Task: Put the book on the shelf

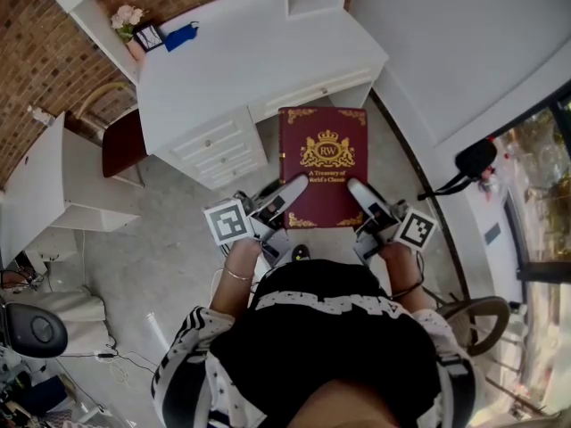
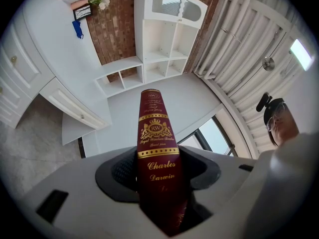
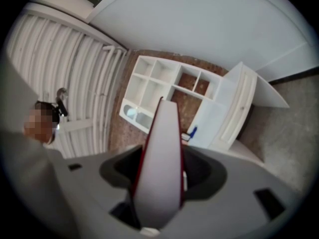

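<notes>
A dark red hardback book (image 1: 322, 163) with gold print is held flat in front of me, above the floor. My left gripper (image 1: 287, 194) is shut on its spine side, and the gold-lettered spine (image 2: 156, 148) stands up between the jaws in the left gripper view. My right gripper (image 1: 359, 193) is shut on the opposite side, where the white page edge (image 3: 162, 153) fills the gap between its jaws. The white cubby shelf (image 2: 167, 44) stands on the desk against the brick wall, ahead of both grippers; it also shows in the right gripper view as the shelf (image 3: 159, 86).
A white desk (image 1: 250, 52) with drawers (image 1: 214, 145) lies ahead, bearing flowers (image 1: 128, 18), a small frame (image 1: 149, 36) and a blue object (image 1: 178, 36). A red-seated chair (image 1: 120, 141) and another white table (image 1: 53, 185) stand at the left. A black lamp (image 1: 473, 159) is at the right.
</notes>
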Demonstrator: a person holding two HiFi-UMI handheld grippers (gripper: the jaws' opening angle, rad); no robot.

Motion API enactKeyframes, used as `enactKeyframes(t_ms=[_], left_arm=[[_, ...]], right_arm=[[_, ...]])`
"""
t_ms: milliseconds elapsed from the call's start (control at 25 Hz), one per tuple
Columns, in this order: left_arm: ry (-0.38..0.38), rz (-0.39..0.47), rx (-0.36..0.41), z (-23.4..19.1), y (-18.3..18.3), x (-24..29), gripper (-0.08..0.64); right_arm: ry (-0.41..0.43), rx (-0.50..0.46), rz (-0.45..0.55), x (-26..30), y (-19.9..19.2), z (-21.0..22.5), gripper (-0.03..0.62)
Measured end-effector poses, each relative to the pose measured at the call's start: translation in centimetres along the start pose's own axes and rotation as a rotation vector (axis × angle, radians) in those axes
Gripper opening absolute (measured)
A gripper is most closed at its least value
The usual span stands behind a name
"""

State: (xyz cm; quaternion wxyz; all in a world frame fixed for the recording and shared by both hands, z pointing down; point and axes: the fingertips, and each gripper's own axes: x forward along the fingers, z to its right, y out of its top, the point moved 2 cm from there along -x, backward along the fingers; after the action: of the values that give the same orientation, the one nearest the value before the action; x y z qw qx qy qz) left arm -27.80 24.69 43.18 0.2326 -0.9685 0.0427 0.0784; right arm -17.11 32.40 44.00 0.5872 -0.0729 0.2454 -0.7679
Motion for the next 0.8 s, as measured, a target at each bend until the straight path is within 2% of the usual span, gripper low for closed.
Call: enactKeyframes(t_ms=[80,200,400,600,800], left_arm=[[-0.001,0.002,-0.001,-0.4,1.2,-0.7,0.253],[-0.008,0.012,-0.020,-1.7,5.0,-2.9,0.253],[-0.008,0.028,-0.029,-1.6,3.8,-2.2,0.253],[0.025,0.069,-0.050,-3.4,7.0,-4.2,0.253],[0.064,0.110,-0.051,-4.2,8.2,-4.7,0.255]], right_arm=[[-0.006,-0.002,-0.013,1.4,-0.4,-0.1,0.265],[-0.022,-0.003,-0.031,5.9,-1.7,-0.2,0.265],[-0.027,-0.004,-0.040,4.6,-1.1,0.2,0.265],[-0.025,0.019,-0.083,9.0,-2.0,0.9,0.265],[0.001,0.042,-0.124,10.9,-1.9,1.6,0.265]])
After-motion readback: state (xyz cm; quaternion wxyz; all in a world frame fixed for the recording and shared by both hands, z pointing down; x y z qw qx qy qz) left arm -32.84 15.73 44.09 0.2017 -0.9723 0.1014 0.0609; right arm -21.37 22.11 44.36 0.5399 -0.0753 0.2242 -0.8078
